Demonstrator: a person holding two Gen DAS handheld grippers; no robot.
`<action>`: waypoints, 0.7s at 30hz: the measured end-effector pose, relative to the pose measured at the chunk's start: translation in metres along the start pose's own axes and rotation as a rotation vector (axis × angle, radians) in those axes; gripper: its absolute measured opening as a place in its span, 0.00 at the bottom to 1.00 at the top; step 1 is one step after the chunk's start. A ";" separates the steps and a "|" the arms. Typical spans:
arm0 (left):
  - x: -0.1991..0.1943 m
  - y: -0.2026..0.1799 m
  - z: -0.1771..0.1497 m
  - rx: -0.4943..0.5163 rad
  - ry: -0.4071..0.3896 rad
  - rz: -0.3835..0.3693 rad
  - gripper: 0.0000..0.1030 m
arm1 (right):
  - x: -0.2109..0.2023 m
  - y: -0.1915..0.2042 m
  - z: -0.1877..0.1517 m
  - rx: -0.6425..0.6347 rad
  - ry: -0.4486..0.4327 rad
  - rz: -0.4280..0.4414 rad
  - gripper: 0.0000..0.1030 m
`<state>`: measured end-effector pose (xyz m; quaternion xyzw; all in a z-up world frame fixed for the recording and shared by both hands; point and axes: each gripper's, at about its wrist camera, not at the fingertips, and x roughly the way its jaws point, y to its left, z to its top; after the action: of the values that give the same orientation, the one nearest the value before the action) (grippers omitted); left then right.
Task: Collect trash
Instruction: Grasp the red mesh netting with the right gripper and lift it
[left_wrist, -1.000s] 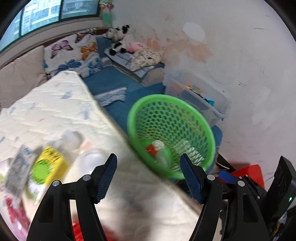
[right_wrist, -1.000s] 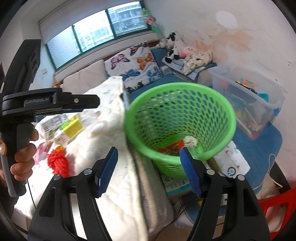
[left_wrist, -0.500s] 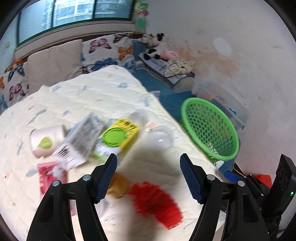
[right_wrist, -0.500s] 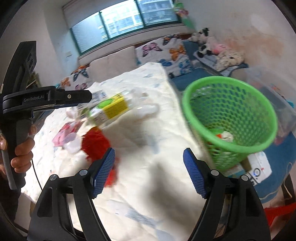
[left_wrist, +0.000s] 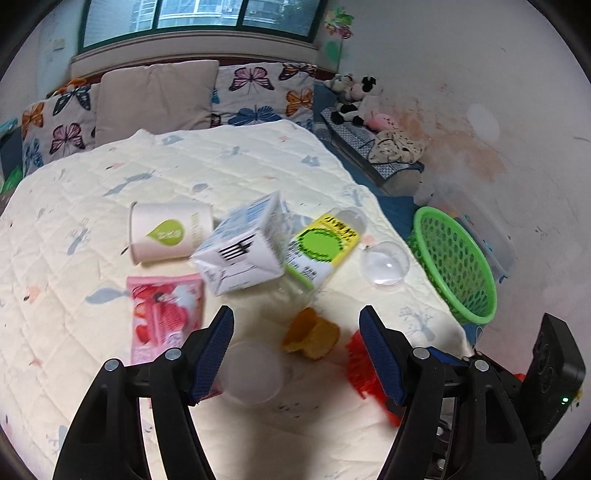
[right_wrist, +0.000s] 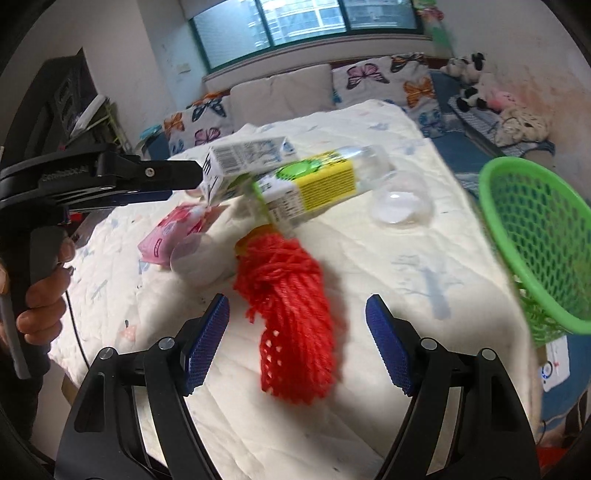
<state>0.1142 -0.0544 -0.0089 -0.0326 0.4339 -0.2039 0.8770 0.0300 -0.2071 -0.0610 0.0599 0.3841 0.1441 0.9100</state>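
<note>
Trash lies on the cream quilt (left_wrist: 229, 162): a paper cup (left_wrist: 170, 232), a white carton (left_wrist: 243, 247), a bottle with a yellow-green label (left_wrist: 321, 247), a clear plastic dome (left_wrist: 386, 262), a pink wrapper (left_wrist: 166, 314), orange peel (left_wrist: 312, 334), a translucent lid (left_wrist: 253, 373) and a red net (right_wrist: 291, 306). My left gripper (left_wrist: 297, 343) hangs open over the peel and lid, touching nothing. In line with the red net, my right gripper (right_wrist: 297, 332) is open, its pads clear of the net. The green basket (right_wrist: 539, 236) stands off the bed's right edge.
Butterfly cushions (left_wrist: 258, 92) and a beige pillow (left_wrist: 155, 99) line the far side under the window. Soft toys (left_wrist: 354, 99) and a clear storage box (left_wrist: 491, 236) sit by the right wall. A hand (right_wrist: 40, 295) holds the left gripper's handle at the left of the right wrist view.
Both views have swung from the green basket to the trash on the quilt. The basket now sits at the right edge. The right jaws have widened slightly.
</note>
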 end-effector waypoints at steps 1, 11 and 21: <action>0.000 0.002 -0.001 -0.004 0.001 0.001 0.66 | 0.005 0.002 0.001 -0.006 0.009 -0.002 0.74; 0.001 0.009 -0.010 0.010 0.009 -0.006 0.66 | 0.031 -0.002 0.002 -0.007 0.053 -0.024 0.65; 0.015 -0.010 -0.022 0.104 0.034 -0.014 0.61 | 0.008 -0.010 0.003 0.004 0.000 -0.017 0.43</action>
<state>0.1020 -0.0661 -0.0311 0.0135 0.4376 -0.2326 0.8685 0.0397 -0.2139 -0.0659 0.0588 0.3848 0.1357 0.9111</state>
